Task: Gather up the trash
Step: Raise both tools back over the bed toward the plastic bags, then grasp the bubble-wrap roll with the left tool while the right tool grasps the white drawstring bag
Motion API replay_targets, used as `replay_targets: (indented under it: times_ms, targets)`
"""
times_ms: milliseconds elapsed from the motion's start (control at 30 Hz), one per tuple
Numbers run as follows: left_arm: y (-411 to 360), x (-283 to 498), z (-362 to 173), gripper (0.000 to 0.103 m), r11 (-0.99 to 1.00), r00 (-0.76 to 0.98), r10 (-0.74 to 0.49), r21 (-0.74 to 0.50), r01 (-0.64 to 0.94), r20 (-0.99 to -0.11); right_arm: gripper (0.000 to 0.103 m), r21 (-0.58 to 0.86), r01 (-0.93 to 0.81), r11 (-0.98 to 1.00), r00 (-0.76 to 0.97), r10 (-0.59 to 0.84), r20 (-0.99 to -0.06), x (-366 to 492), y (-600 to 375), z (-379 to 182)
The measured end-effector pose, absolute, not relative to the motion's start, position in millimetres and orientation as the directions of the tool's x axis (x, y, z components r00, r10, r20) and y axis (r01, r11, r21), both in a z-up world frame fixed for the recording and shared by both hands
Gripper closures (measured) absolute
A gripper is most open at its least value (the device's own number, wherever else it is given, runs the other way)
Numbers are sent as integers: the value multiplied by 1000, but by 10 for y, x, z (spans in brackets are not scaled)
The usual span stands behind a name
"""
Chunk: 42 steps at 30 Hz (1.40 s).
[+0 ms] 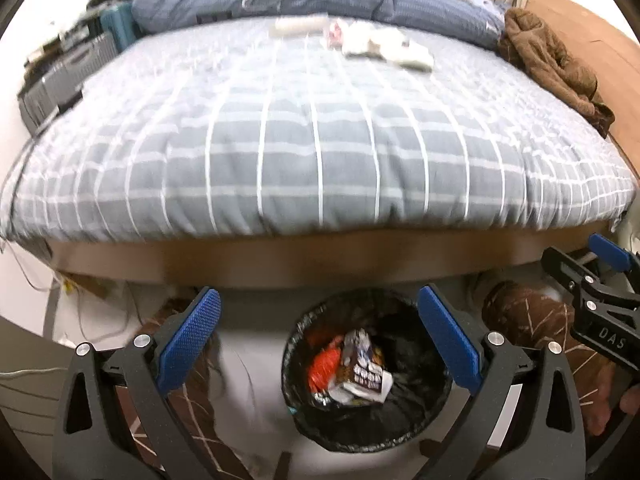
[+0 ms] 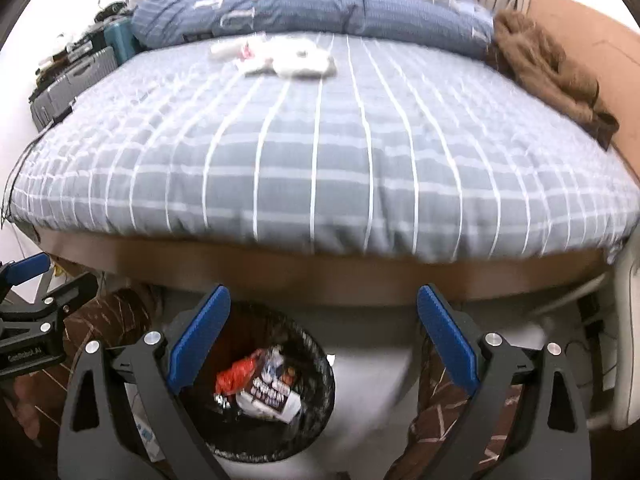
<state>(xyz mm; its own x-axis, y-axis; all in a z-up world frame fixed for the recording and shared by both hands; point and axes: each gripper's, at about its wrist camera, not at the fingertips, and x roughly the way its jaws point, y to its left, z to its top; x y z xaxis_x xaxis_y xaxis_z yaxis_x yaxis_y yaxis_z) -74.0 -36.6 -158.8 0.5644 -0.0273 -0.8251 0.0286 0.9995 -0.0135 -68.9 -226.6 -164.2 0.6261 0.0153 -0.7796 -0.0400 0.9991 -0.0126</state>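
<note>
A: Where do my tools stand, left to right?

B: My left gripper (image 1: 318,334) is spread wide and empty over the bin (image 1: 366,372), which already holds wrappers. My right gripper (image 2: 324,336) is likewise apart, empty, the bin at its seven o'clock.

A: And the remaining trash?

B: The white litter (image 1: 384,46) lies far up the bed (image 1: 320,152) at twelve o'clock, its long axis crosswise; neither hand looks clearly nearer.

Black-framed left gripper (image 1: 319,336) and right gripper (image 2: 323,336), blue textured pads (image 1: 190,342), silver screws.
</note>
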Motion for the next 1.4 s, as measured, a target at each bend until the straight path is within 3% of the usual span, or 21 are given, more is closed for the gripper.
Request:
replay_targets:
  times_ms: [367,733,1033,1400]
  targets:
    - [-389,-395,-929,6,999,669,-29,-12,29,-743,12,-22,-56,998,719,25,-695,-399,-2259,-1047]
    - [-324,122,-681,6,1000,719,-30,-24,18,-695,12,-36,-53,998,777,19,-629,110,-2288,-722]
    - [-177,932,-704,6,1000,738,-7,-16,-4,-675,12,-51,-62,997,791,18,-611,948,-2235,-752]
    - [-19,2051,-1159,6,999,702,-1,-26,-26,-712,12,-66,-93,993,761,28,-648,2084,-2124,-1166]
